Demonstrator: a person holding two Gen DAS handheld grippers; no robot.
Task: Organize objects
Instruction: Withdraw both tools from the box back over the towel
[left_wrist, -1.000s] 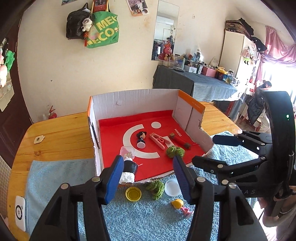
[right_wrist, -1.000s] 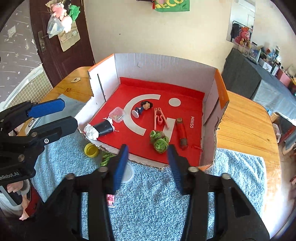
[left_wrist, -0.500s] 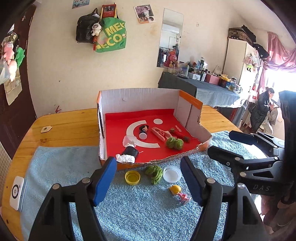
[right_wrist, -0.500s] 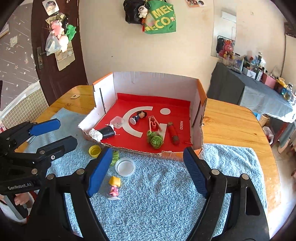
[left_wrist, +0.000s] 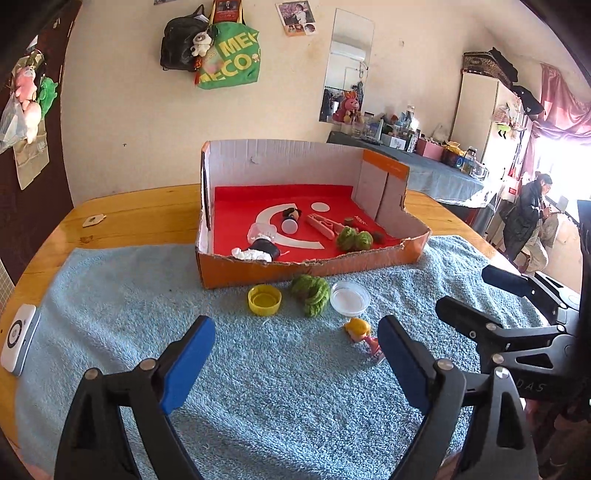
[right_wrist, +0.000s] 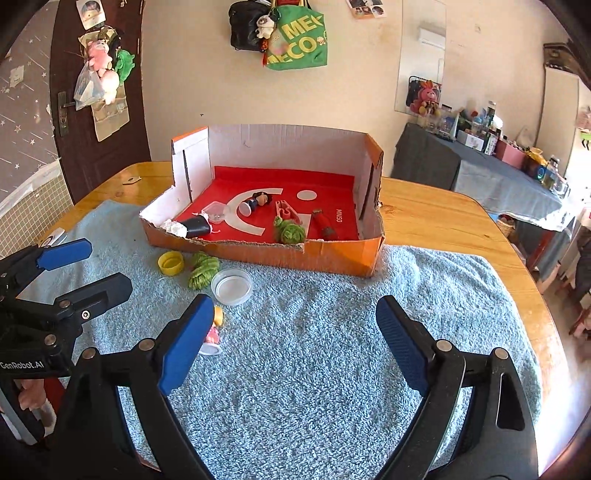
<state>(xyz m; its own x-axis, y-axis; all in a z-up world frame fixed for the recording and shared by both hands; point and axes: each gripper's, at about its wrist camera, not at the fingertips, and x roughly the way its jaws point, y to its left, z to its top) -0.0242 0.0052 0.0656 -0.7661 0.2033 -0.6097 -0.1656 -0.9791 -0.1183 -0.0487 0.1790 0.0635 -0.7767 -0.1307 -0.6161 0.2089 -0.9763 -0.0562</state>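
Left claw (left_wrist: 295, 350): we hold it wide, empty, above the blue towel (left_wrist: 258, 387). Right claw (right_wrist: 295, 332): wide, empty. Just beyond: small figurine (left_wrist: 364, 334), clear lid (left_wrist: 350, 297), green yarn ball (left_wrist: 311, 291), yellow cap (left_wrist: 264, 300). Farther: cardboard box (left_wrist: 306, 266) on tabletop (left_wrist: 147, 210), holding sorted items.

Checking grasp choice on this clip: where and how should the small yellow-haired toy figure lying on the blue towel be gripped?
Probably across the pink body of the small yellow-haired toy figure, from above. It lies on its side on the blue towel, clear of the round clear plastic lid. The open left gripper is nearest.
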